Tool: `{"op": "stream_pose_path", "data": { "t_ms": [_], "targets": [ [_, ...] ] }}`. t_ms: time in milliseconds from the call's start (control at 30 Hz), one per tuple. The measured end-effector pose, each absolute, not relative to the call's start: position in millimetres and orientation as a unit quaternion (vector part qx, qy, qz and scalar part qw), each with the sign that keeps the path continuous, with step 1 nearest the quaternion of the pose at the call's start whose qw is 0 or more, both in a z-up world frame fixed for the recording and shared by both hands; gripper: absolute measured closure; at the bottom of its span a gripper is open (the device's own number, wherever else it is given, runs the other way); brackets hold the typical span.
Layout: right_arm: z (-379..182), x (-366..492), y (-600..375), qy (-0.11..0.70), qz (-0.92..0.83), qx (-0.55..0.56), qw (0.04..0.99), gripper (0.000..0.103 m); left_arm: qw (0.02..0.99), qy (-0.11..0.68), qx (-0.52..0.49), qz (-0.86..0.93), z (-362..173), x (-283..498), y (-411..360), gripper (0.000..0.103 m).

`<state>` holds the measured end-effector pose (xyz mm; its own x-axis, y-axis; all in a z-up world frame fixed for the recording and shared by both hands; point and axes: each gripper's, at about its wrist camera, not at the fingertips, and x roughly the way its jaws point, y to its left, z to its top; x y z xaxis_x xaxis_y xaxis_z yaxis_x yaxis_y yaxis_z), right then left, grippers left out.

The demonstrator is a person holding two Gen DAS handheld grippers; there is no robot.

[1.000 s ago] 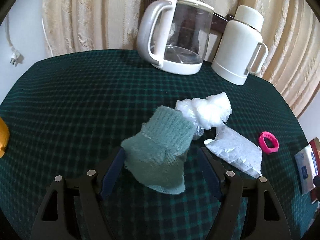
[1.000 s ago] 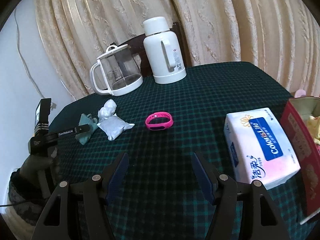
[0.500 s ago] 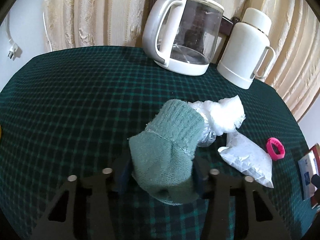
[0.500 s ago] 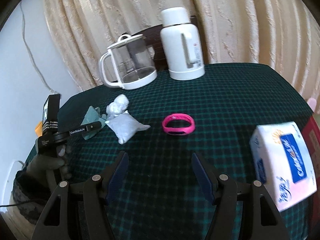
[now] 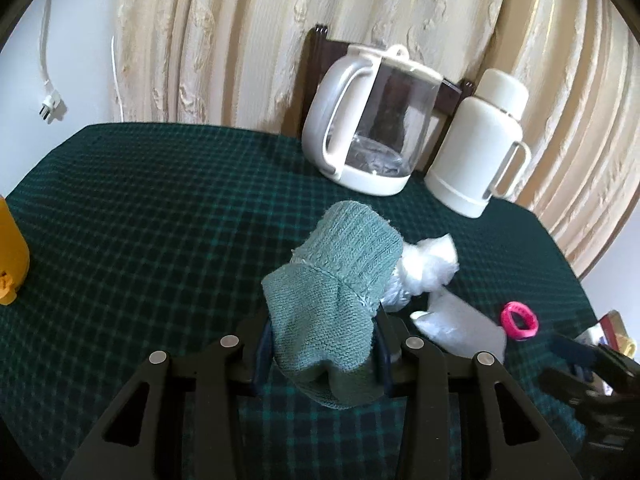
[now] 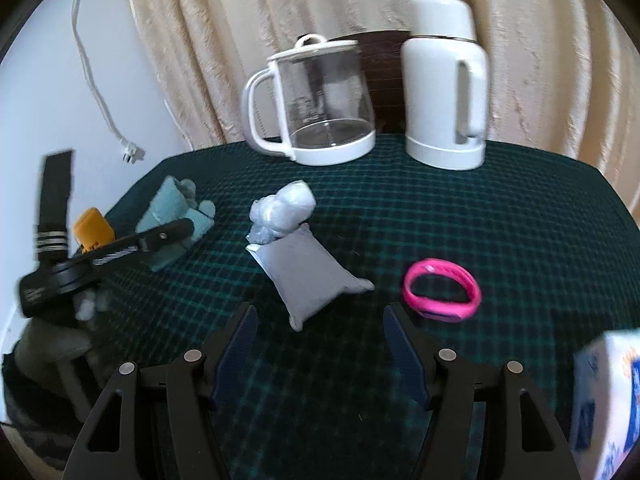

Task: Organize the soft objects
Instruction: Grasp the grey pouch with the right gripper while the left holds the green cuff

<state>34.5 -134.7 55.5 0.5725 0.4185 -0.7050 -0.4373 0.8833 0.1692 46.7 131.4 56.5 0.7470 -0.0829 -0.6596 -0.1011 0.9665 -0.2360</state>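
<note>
My left gripper (image 5: 322,340) is shut on a green knitted sock (image 5: 336,284) and holds it above the dark green checked tablecloth (image 5: 160,208). The sock also shows in the right wrist view (image 6: 176,212), held by that gripper at the left. A crumpled white plastic bag (image 6: 284,210) and a grey soft pouch (image 6: 308,276) lie mid-table. My right gripper (image 6: 320,332) is open and empty, just in front of the pouch.
A pink wristband (image 6: 442,290) lies to the right of the pouch. A glass jug (image 6: 316,108) and a white thermos (image 6: 444,100) stand at the back. A tissue pack (image 6: 608,396) is at the right, an orange object (image 5: 10,256) at the left edge.
My left gripper closed on the green sock and lifted it. My right gripper moved forward and left toward the pouch and wristband.
</note>
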Motion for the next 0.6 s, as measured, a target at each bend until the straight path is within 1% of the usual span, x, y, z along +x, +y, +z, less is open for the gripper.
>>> {"op": "stream_pose_path", "data": {
  "t_ms": [400,600],
  "targets": [
    [31,85,-82,0.422,0.275,-0.088,0.86,0.034,0.931,0.338,-0.14,-0.014,71,35,132,0.062],
    [24,97,-79,0.433,0.276,-0.085,0.854,0.034,0.931,0.336,-0.143,-0.02,72,35,131,0.062]
  ]
}}
